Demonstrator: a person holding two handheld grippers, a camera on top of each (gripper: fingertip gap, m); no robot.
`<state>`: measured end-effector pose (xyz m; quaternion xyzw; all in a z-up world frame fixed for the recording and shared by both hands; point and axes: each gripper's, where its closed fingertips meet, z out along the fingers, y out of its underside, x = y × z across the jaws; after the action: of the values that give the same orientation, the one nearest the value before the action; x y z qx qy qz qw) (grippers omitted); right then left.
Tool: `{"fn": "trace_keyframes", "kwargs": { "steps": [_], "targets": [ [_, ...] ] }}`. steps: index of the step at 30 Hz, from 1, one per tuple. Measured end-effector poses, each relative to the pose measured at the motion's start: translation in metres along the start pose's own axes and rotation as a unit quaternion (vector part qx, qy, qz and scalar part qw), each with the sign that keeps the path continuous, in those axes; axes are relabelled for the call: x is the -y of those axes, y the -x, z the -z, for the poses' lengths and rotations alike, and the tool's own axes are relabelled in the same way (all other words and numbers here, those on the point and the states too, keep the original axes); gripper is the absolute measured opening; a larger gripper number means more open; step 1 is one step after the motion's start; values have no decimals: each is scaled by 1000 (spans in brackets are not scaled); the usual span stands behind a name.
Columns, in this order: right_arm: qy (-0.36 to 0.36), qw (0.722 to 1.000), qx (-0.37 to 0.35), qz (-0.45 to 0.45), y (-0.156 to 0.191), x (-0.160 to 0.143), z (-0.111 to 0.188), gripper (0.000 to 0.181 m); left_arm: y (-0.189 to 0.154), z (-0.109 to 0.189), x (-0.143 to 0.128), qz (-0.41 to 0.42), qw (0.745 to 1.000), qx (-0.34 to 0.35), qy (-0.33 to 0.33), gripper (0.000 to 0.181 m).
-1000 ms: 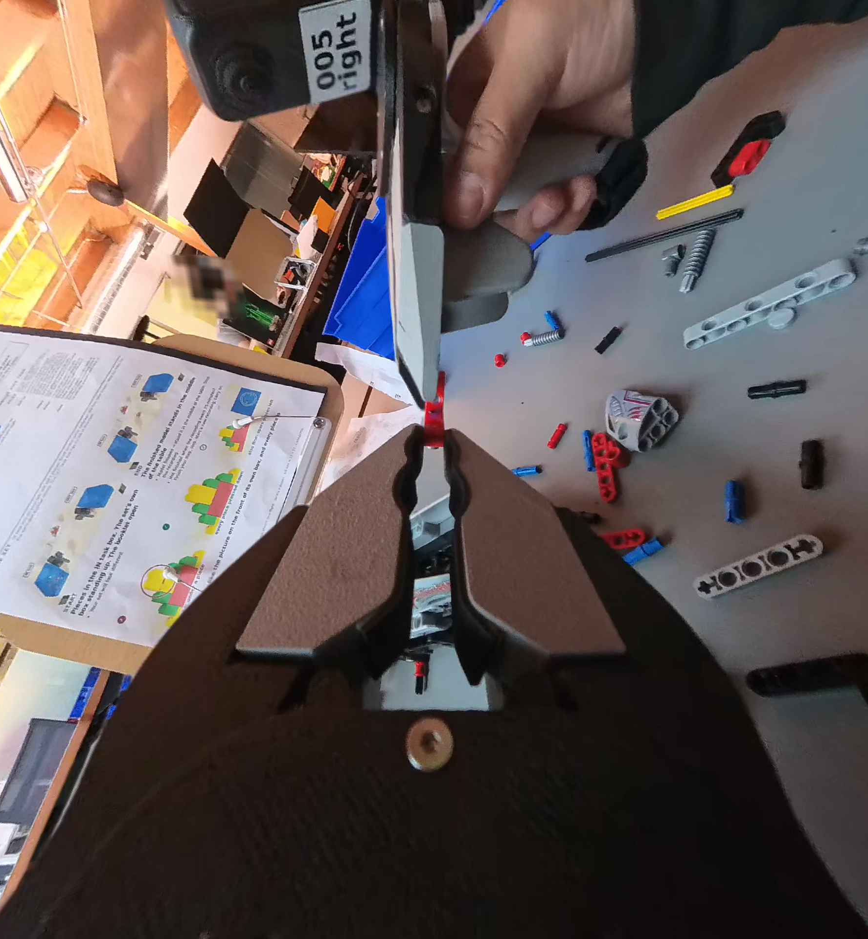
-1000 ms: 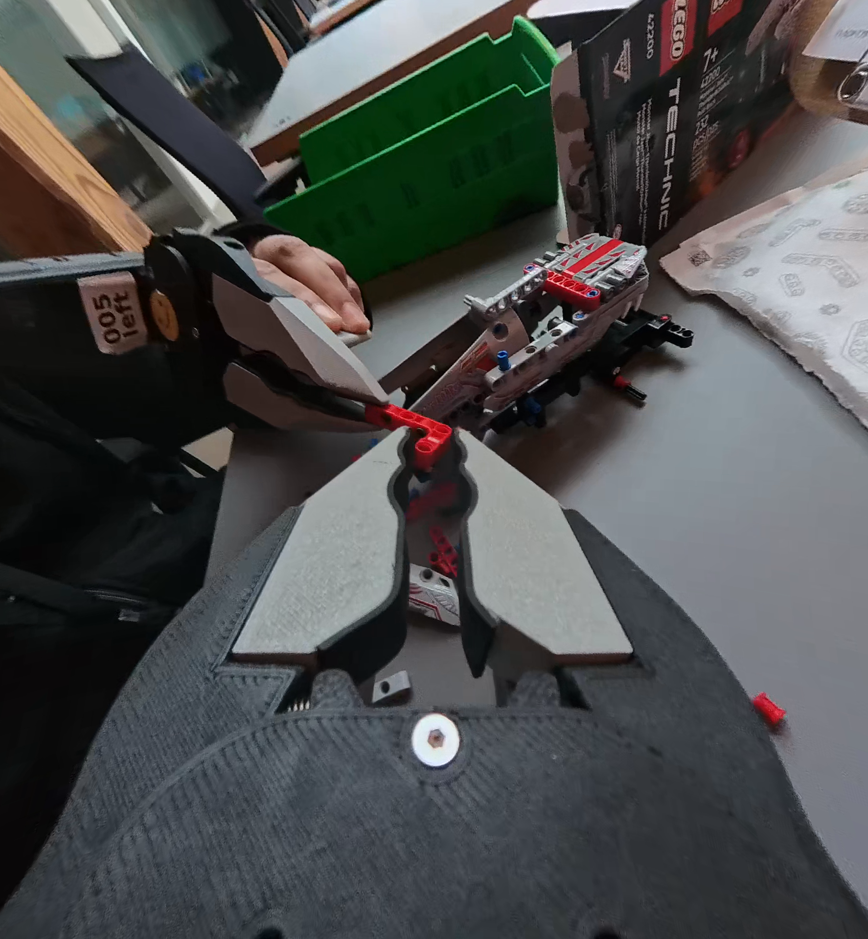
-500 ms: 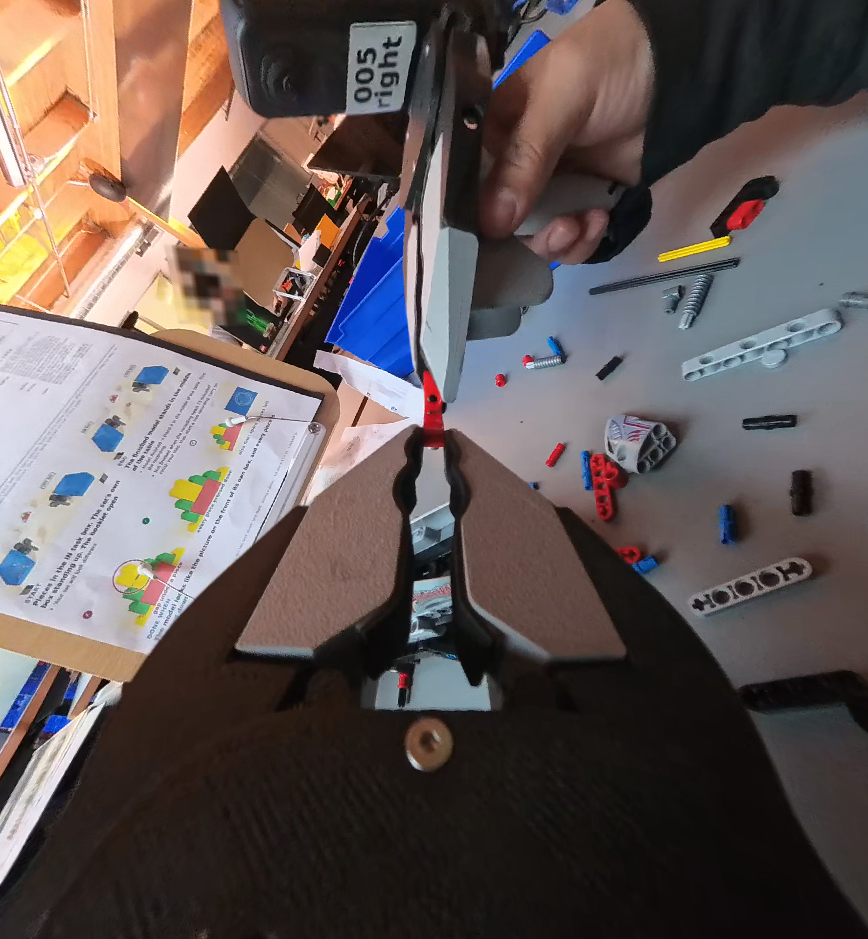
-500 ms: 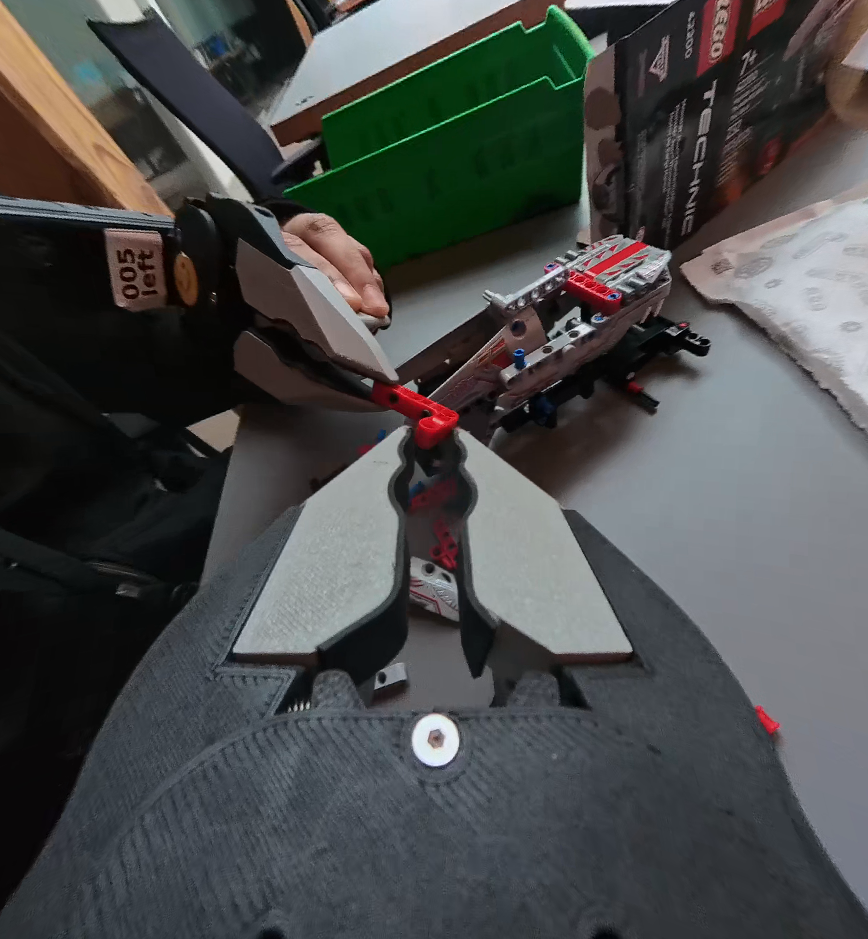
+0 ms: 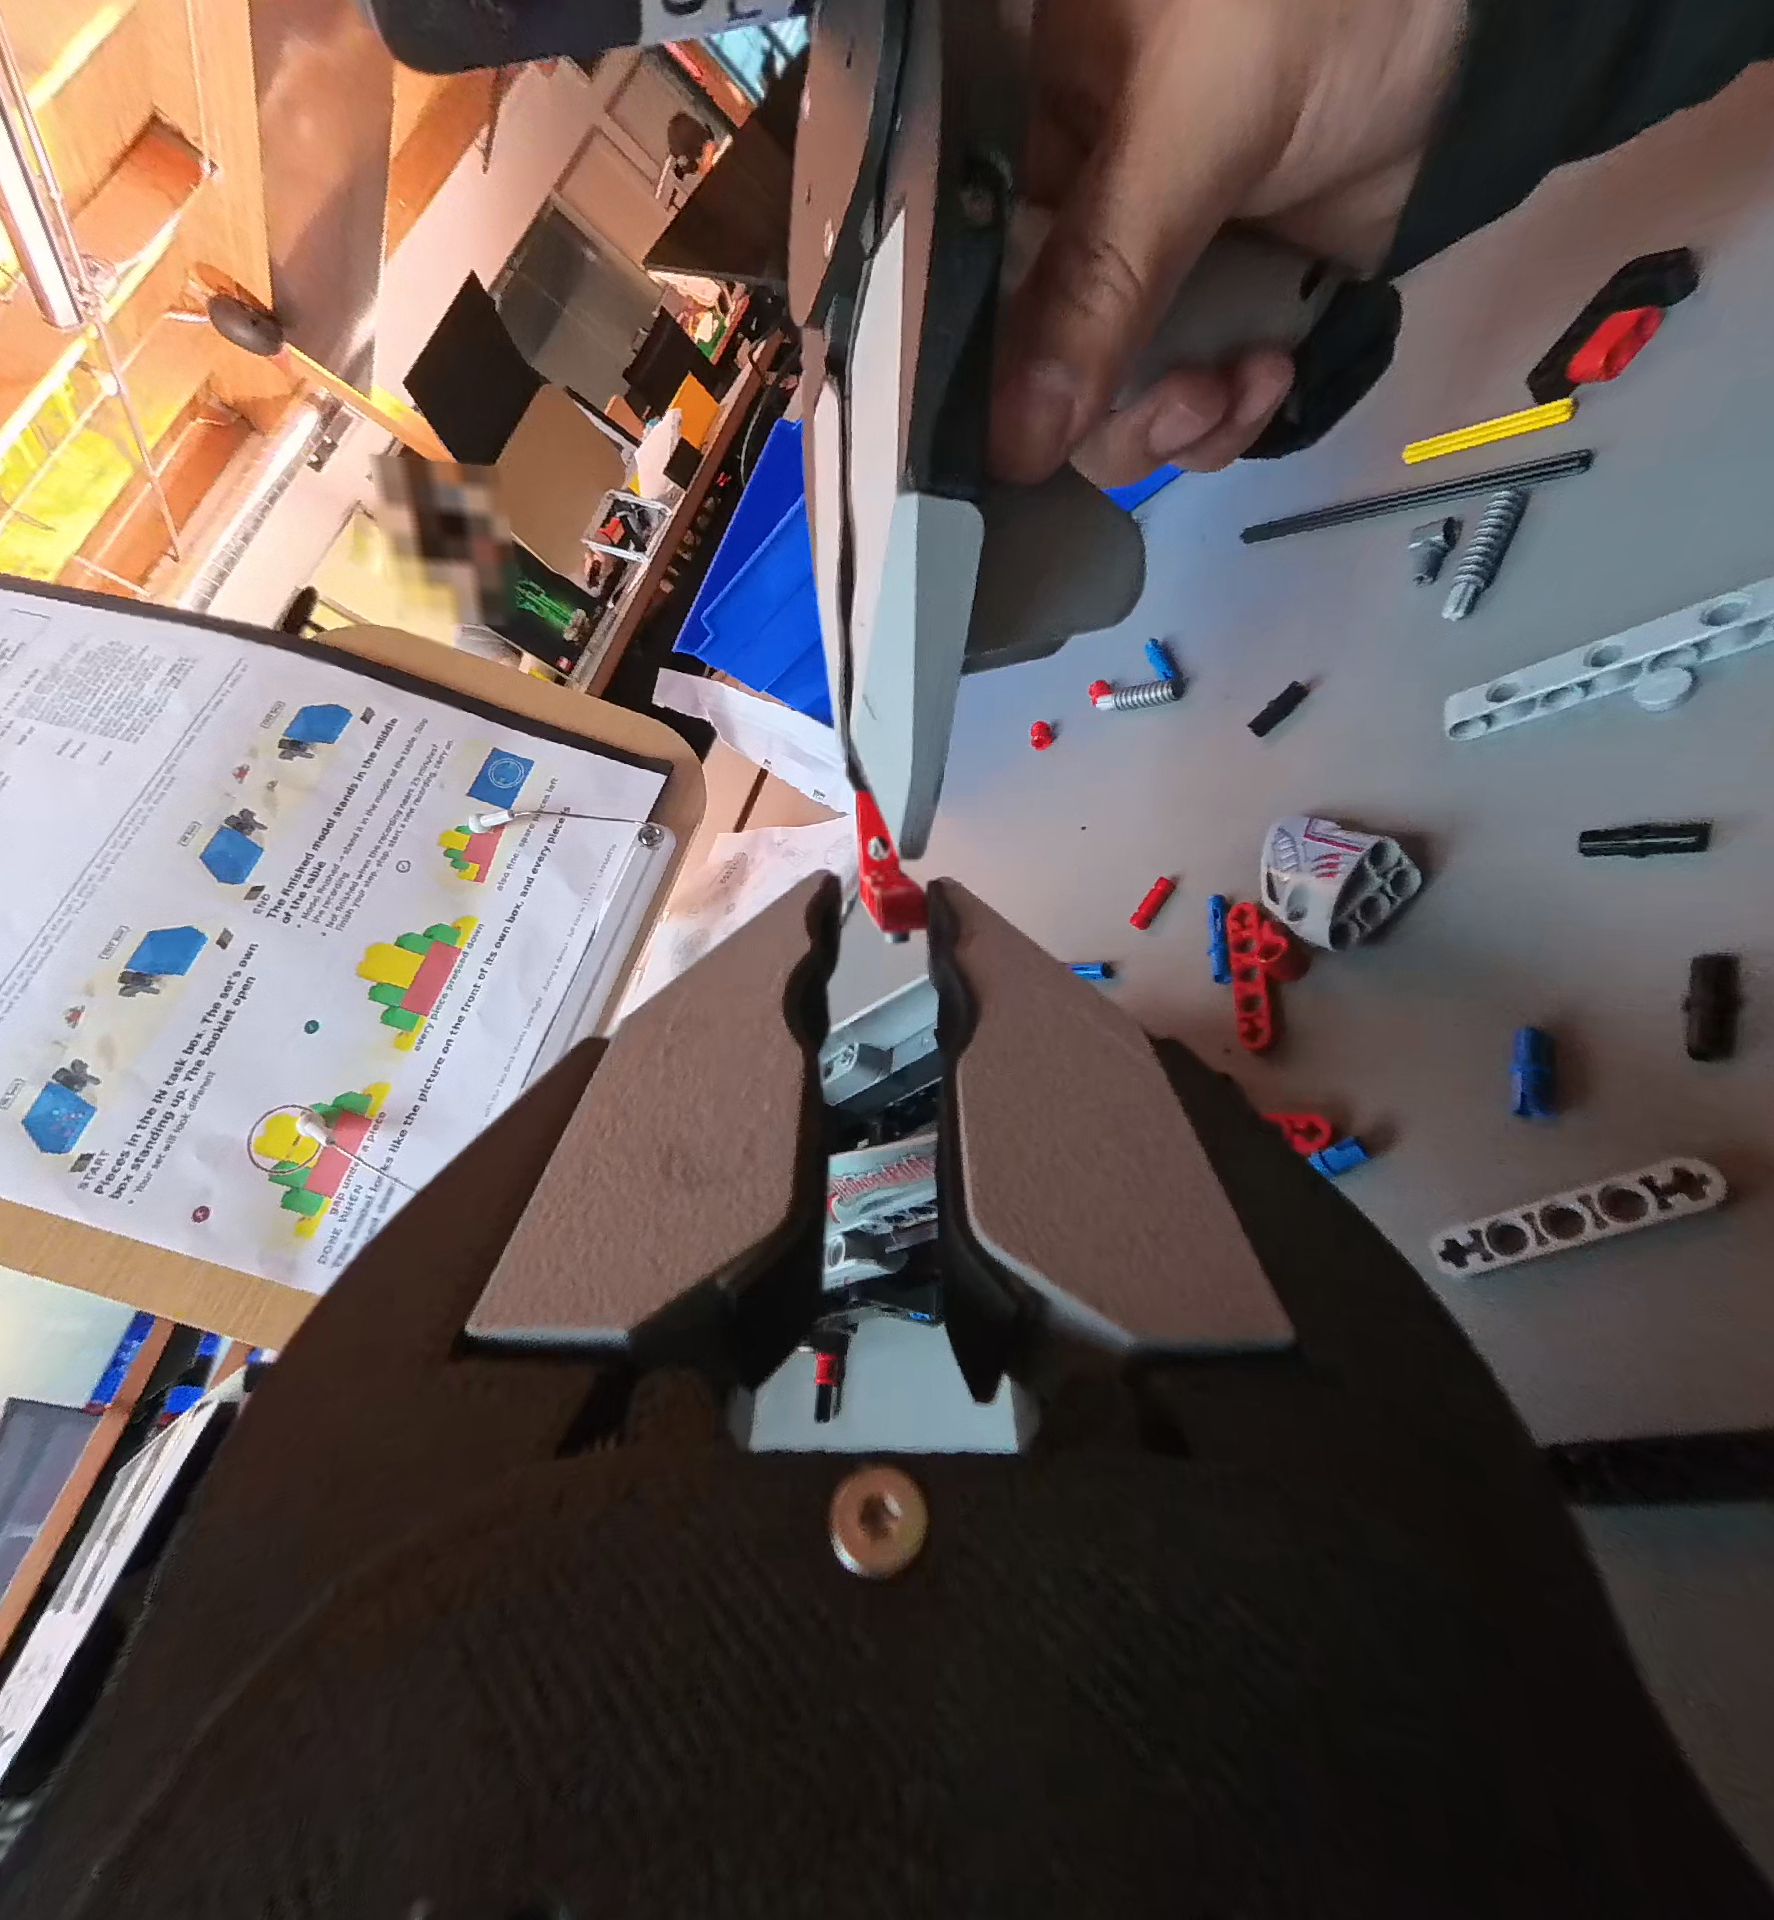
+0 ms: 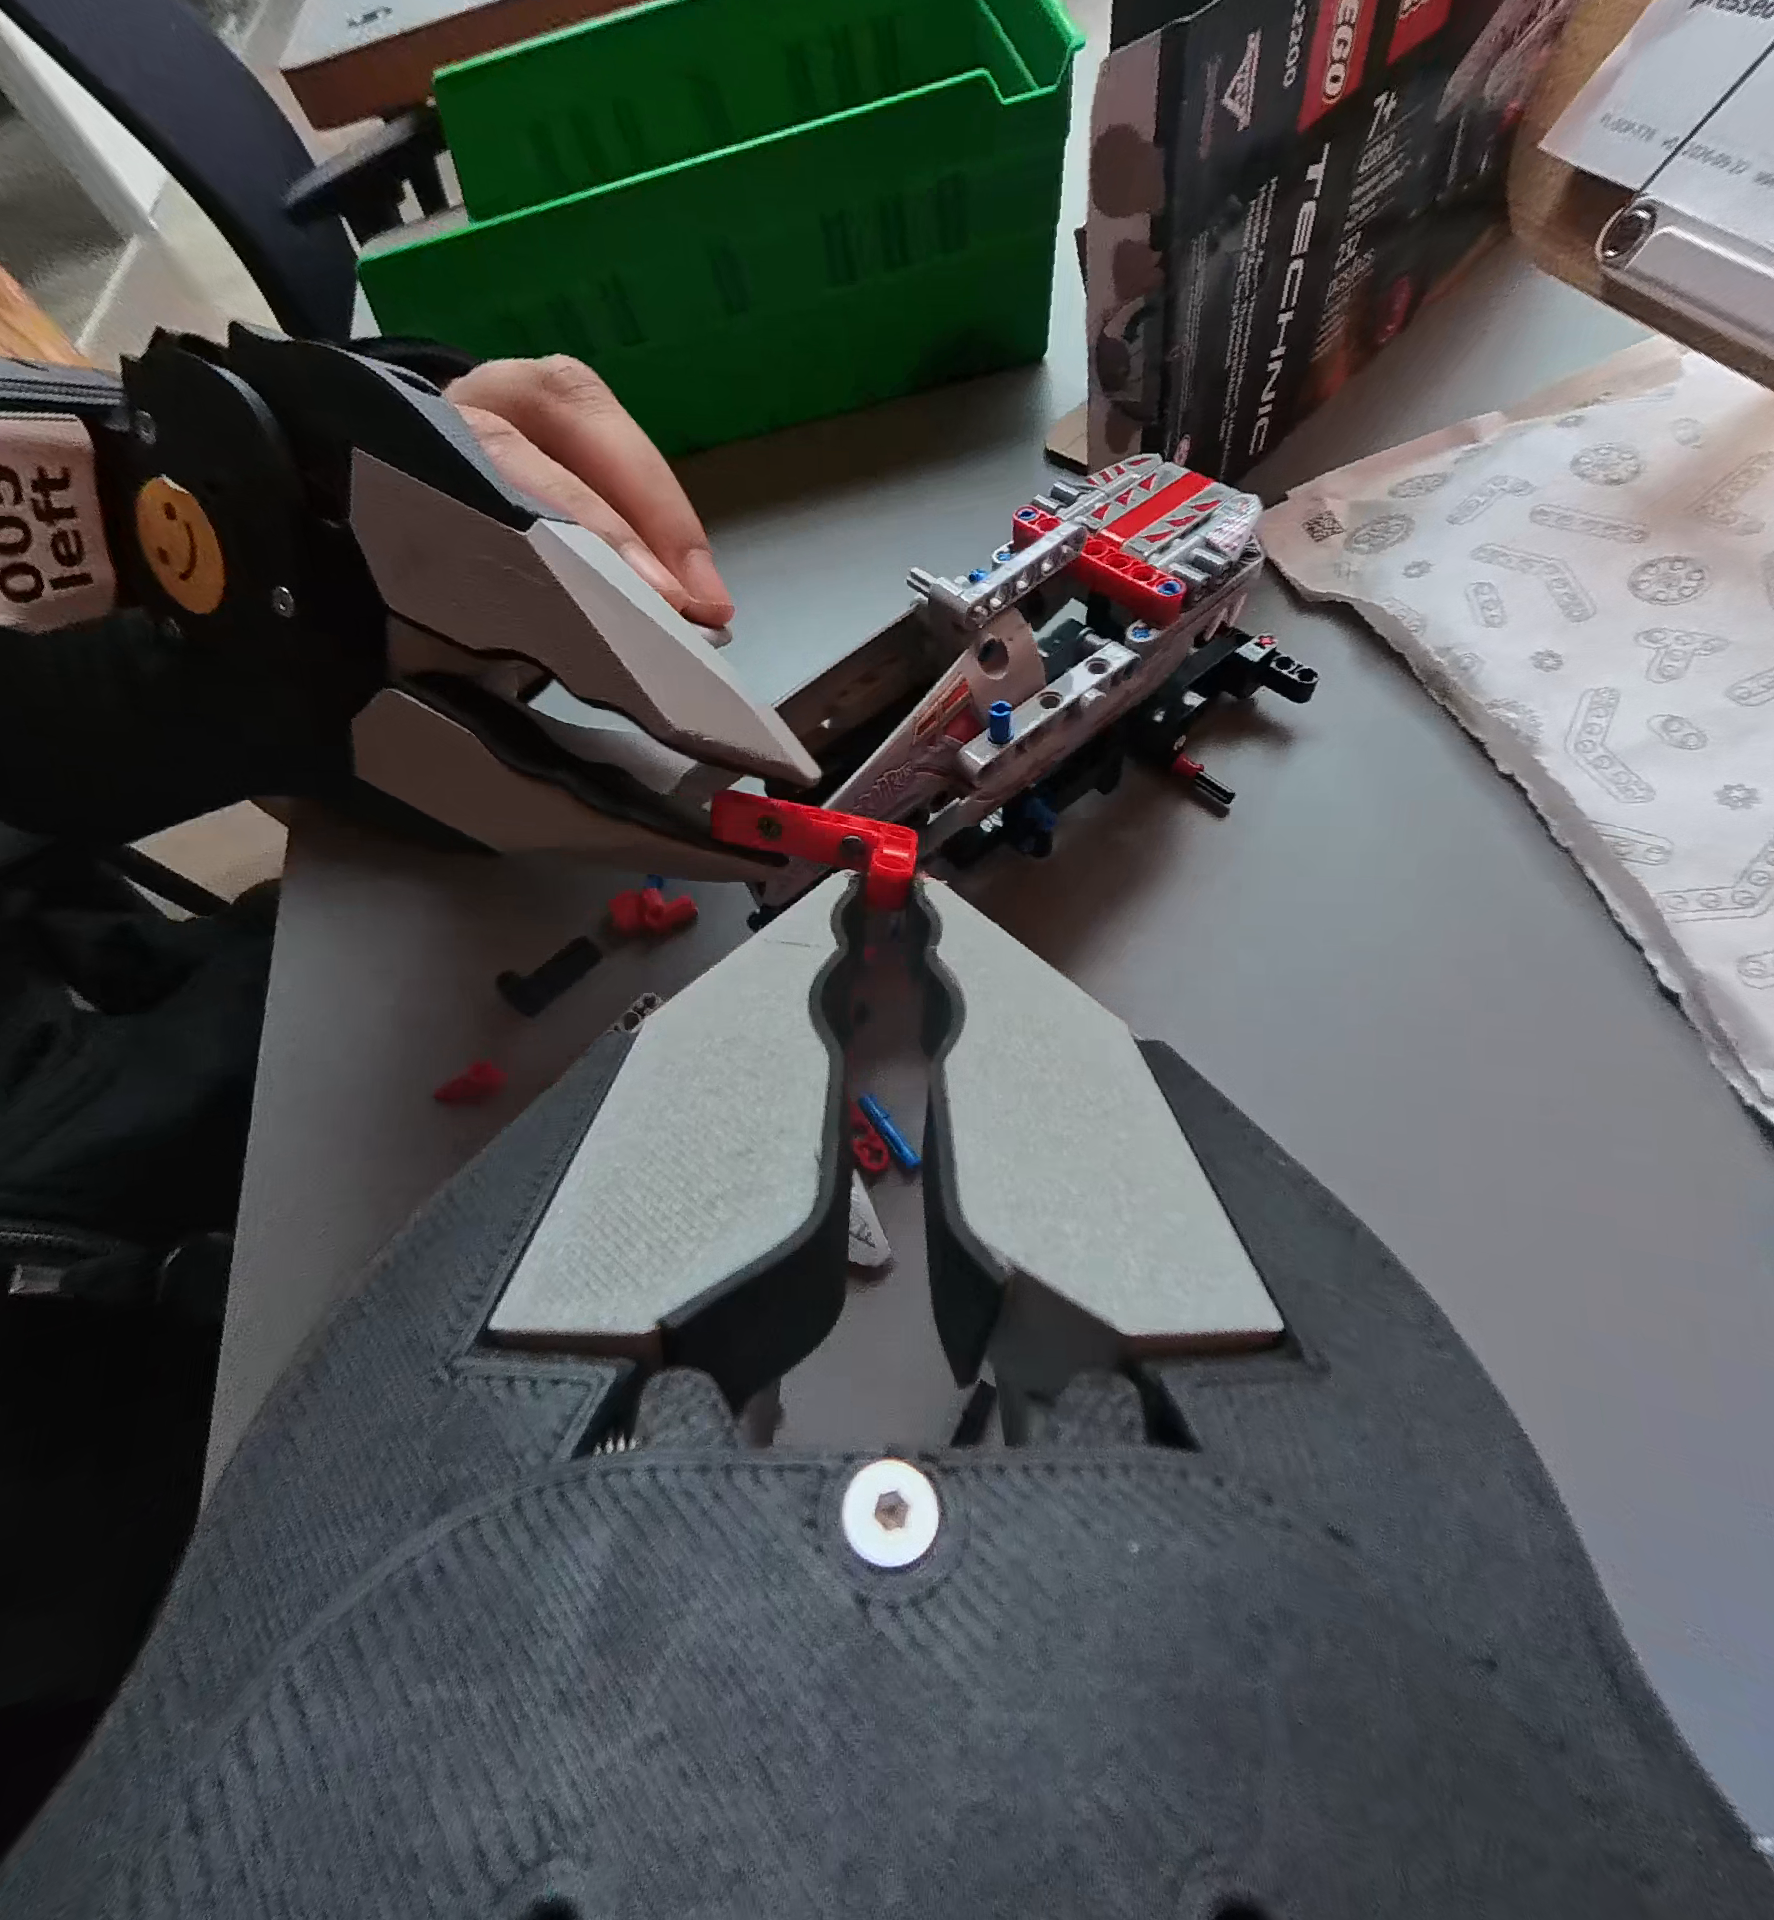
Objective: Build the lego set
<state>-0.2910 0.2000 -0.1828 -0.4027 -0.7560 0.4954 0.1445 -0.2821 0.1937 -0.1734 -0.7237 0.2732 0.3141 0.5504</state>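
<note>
A red L-shaped beam (image 6: 810, 831) is held above the grey table. My right gripper (image 6: 885, 891) is shut on its short end. My left gripper (image 6: 774, 821) comes in from the left with its jaws parted around the long arm, the upper finger clear of it. In the left wrist view my left gripper (image 5: 883, 899) is open with small gaps beside the red beam (image 5: 888, 883), and the right gripper (image 5: 888, 821) comes down from above. The partly built grey, red and black model (image 6: 1091, 623) sits on the table behind.
A green bin (image 6: 737, 239), the set's box (image 6: 1298, 208) and a printed paper bag (image 6: 1589, 675) lie beyond the model. Loose parts lie on the table: a grey beam (image 5: 1631, 665), a white panel (image 5: 1340, 883), a white beam (image 5: 1579, 1216). A clipboard sheet (image 5: 239, 914) stands at the left. My two grippers' fingertips are within a few centimetres of each other.
My left gripper's jaws have parted and let go of the red beam. My right gripper stays shut on its short end and has come closer to the left camera.
</note>
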Motion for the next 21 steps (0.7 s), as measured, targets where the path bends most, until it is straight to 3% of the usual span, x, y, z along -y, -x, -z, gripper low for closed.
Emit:
{"fn": "trace_keyframes", "kwargs": {
  "steps": [5,14,18,21],
  "targets": [
    [9,1000,-5,11,5,0,-4,4,-1,0,-2,-34,999,9,14,6],
    [-35,999,5,32,7,15,8,13,-1,3,2,8,1000,-21,3,6],
    [-23,997,0,79,8,13,16,25,-19,5,9,27,995,-88,-31,6],
    [16,992,66,105,29,-1,17,17,-32,11,19,48,985,-148,-78,6]
  ]
}}
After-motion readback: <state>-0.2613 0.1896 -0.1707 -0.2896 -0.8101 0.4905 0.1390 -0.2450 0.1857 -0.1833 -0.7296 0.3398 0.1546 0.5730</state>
